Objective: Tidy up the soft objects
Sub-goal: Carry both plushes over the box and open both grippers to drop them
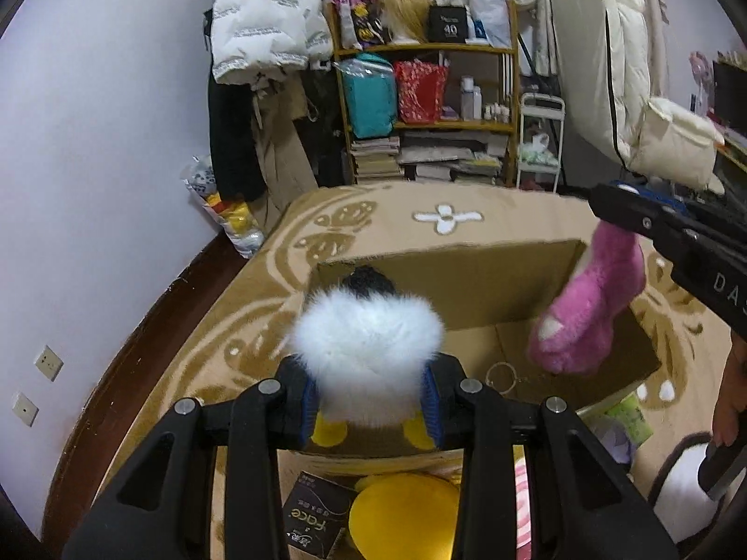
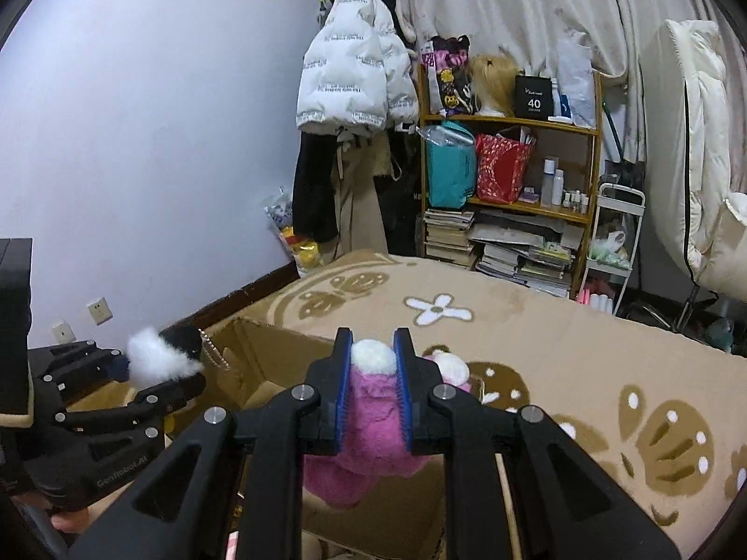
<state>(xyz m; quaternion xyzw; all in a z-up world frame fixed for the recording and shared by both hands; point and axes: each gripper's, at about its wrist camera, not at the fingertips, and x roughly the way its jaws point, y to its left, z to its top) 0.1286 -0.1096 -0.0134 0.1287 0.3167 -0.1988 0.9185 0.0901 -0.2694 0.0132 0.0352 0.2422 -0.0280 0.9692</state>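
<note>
Pink plush (image 2: 369, 424) and white fluffy toy (image 1: 369, 350) are hanging over the cardboard box (image 1: 467, 280), your fingers are gripping both, and neither is dropped in yet.

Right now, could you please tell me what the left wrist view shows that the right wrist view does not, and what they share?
Only the left wrist view shows the inside of the cardboard box, with a metal ring on its floor, plus a yellow plush and a dark carton below.

Only the right wrist view shows the white pom-pom on the pink plush toy.

Both show the left hand-held gripper shut on the white fluffy toy, the right hand-held gripper shut on the pink toy, the box and the patterned blanket.
</note>
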